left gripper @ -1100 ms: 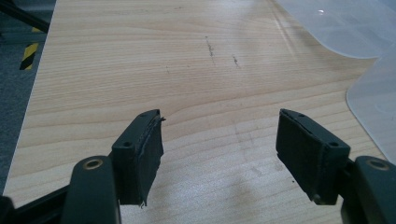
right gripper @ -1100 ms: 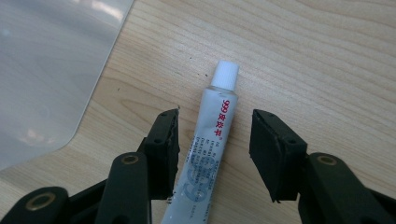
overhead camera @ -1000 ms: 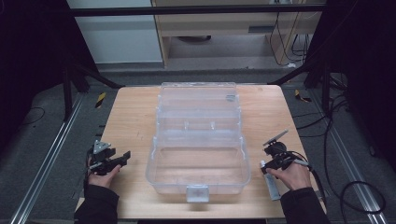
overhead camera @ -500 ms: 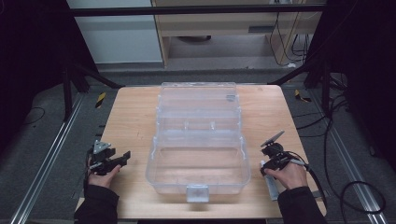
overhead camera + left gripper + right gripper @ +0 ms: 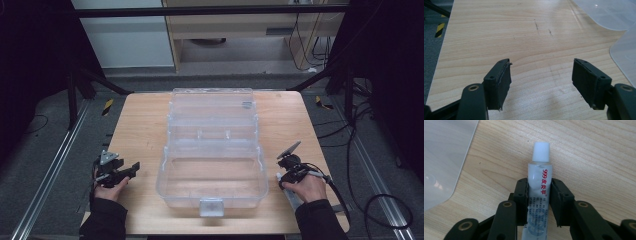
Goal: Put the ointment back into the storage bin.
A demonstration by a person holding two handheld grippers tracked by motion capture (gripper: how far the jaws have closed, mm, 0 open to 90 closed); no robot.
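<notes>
Now the wooden table (image 5: pixel 140 130) is carrying a big transparent plastic organizer box (image 5: pixel 212 160), which is lying open in the middle, with its lid folded back toward the far side. The inside of the box is looking empty, so I am judging that the work is only at the beginning: one thing is gripped, but nothing is put in yet, and the carrying and placing are remaining.

The left gripper (image 5: pixel 131 169) is resting on the table at the left of the box, well apart from it. In the left gripper view its jaws are standing wide apart, with only bare wood between them, so it is holding nothing.

The right gripper (image 5: pixel 539 195) is lying low on the table just beside the right wall of the box. Its jaws are pressing on both sides of a small ointment tube (image 5: pixel 539 180) with red print and a white cap (image 5: pixel 541 151). The tube is lying flat on the wood, the cap pointing away from the gripper, and it is not yet lifted, as far as I can tell.
</notes>
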